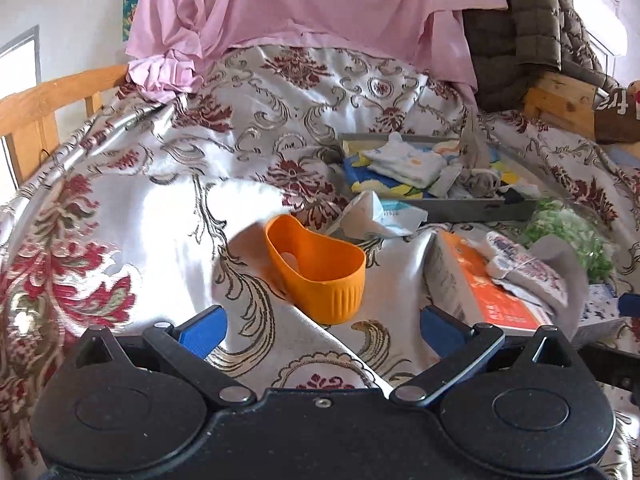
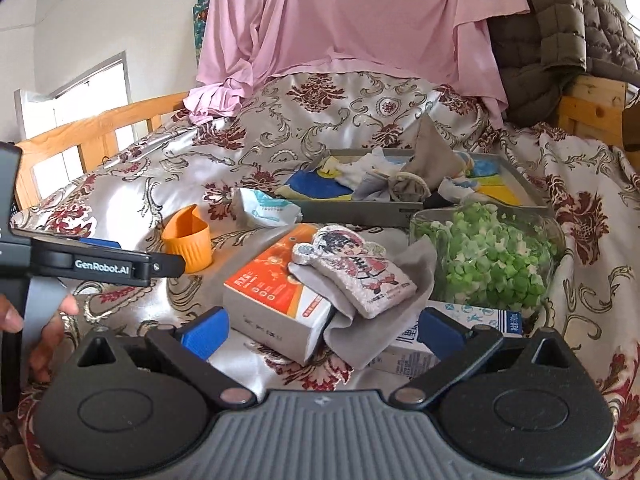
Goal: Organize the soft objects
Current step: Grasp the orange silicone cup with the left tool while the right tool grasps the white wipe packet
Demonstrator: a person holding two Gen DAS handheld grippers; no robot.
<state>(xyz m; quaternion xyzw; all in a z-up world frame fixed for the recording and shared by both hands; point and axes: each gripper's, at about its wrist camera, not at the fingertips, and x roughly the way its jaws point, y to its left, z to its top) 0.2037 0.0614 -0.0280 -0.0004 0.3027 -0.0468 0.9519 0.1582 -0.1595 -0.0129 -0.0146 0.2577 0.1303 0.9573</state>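
Both tongs, left (image 1: pixel 322 330) and right (image 2: pixel 322 330), gape empty over the bed (image 1: pixel 120 200). The plush pad (image 2: pixel 356 272) lies on a grey cloth (image 2: pixel 400 304) atop the box (image 2: pixel 272 292); grabbing it may drag both.

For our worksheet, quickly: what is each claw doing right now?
Left claw: open, holding nothing, facing the orange cup.
Right claw: open, holding nothing, facing the grey cloth.
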